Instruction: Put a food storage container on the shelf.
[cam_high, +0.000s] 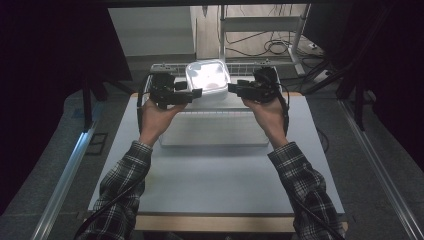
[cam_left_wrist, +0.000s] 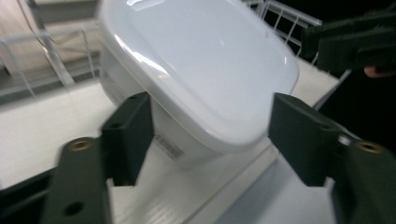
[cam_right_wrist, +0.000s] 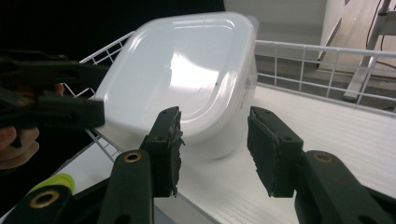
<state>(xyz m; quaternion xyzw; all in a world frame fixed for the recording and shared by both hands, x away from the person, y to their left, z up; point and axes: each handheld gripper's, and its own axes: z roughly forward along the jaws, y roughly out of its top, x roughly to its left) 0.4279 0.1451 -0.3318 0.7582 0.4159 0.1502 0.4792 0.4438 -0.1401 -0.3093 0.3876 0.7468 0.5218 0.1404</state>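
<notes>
A white square container (cam_high: 207, 77) with a glossy lid stands on a white shelf (cam_high: 220, 105) at the far side of the table. My left gripper (cam_high: 196, 93) is at the container's left side and my right gripper (cam_high: 232, 89) at its right side, both pointing inward. In the left gripper view, the left gripper (cam_left_wrist: 212, 135) is open around a corner of the container (cam_left_wrist: 196, 70), with gaps at both pads. The right gripper (cam_right_wrist: 215, 149) is also open, its fingers standing just in front of the container's (cam_right_wrist: 187, 79) near corner.
A white wire rail (cam_right_wrist: 322, 65) runs along the shelf's back and side. The shelf sits on a white table (cam_high: 215, 175) with a wooden front edge. Dark curtains hang left and right. A metal frame and cables (cam_high: 270, 47) lie on the floor behind.
</notes>
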